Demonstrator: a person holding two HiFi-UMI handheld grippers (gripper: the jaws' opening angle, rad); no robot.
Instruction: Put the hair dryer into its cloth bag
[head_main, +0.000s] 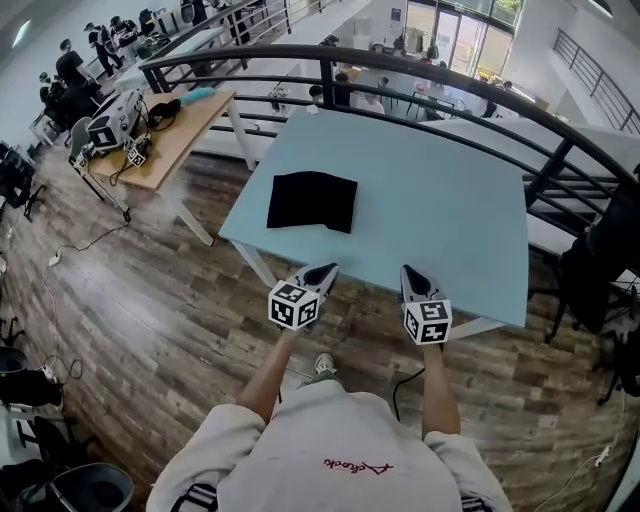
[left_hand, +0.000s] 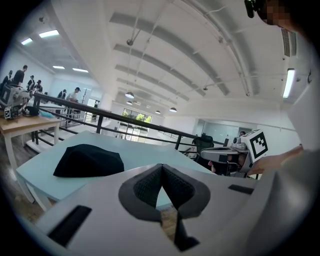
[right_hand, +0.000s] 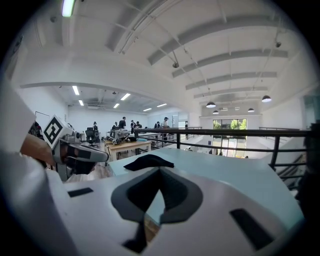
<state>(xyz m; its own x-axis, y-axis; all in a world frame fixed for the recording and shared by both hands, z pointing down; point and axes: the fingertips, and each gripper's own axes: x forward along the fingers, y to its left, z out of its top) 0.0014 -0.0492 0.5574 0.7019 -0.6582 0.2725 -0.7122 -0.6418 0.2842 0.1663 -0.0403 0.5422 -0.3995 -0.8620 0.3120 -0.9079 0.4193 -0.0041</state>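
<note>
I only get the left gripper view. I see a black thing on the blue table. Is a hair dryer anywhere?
Observer: None shows in any view. From the head view, the table holds only that black bag.
Operator: Are both grippers over the table?
Observer: Only just at its near edge: the left gripper and right gripper, with the bag beyond the left one.
Operator: Is the right one holding anything?
Observer: No. The right gripper view shows its jaws together, empty.
</note>
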